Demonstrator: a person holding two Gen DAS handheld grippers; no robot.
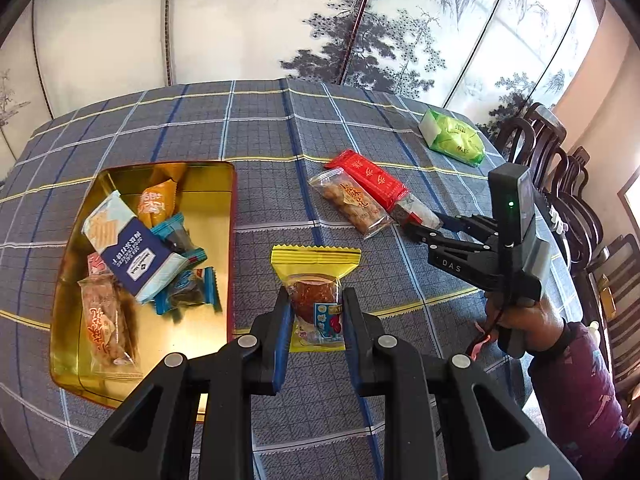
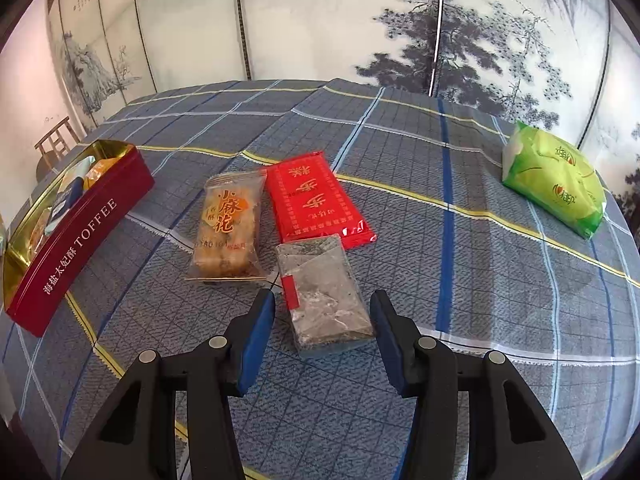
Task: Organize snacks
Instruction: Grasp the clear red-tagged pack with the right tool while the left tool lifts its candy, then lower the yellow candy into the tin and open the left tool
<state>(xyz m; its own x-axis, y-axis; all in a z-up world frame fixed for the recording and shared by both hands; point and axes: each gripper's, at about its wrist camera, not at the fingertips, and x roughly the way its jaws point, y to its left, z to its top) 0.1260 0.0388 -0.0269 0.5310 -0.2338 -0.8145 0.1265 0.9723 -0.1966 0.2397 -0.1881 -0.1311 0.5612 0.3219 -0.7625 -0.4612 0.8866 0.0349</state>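
Note:
My left gripper [image 1: 314, 300] has its jaws around a yellow-topped snack packet [image 1: 316, 280] with a brown cake inside; the pads touch its sides, just right of the gold-lined tin [image 1: 208, 172]. The tin holds several wrapped snacks, with a blue-and-white pack [image 1: 132, 248] on top. My right gripper [image 2: 322, 308] is open, its jaws either side of the near end of a grey sesame bar [image 2: 324, 296] lying on the cloth. Beyond it lie a twisted-dough snack pack [image 2: 228, 228] and a red packet [image 2: 316, 204]. The right gripper also shows in the left wrist view [image 1: 416, 226].
A green bag [image 2: 556, 180] lies far right on the blue plaid tablecloth [image 2: 460, 280]. The tin's red side reads TOFFEE [image 2: 80, 244]. Dark wooden chairs [image 1: 560, 152] stand along the table's right edge. A painted folding screen [image 2: 320, 20] stands behind.

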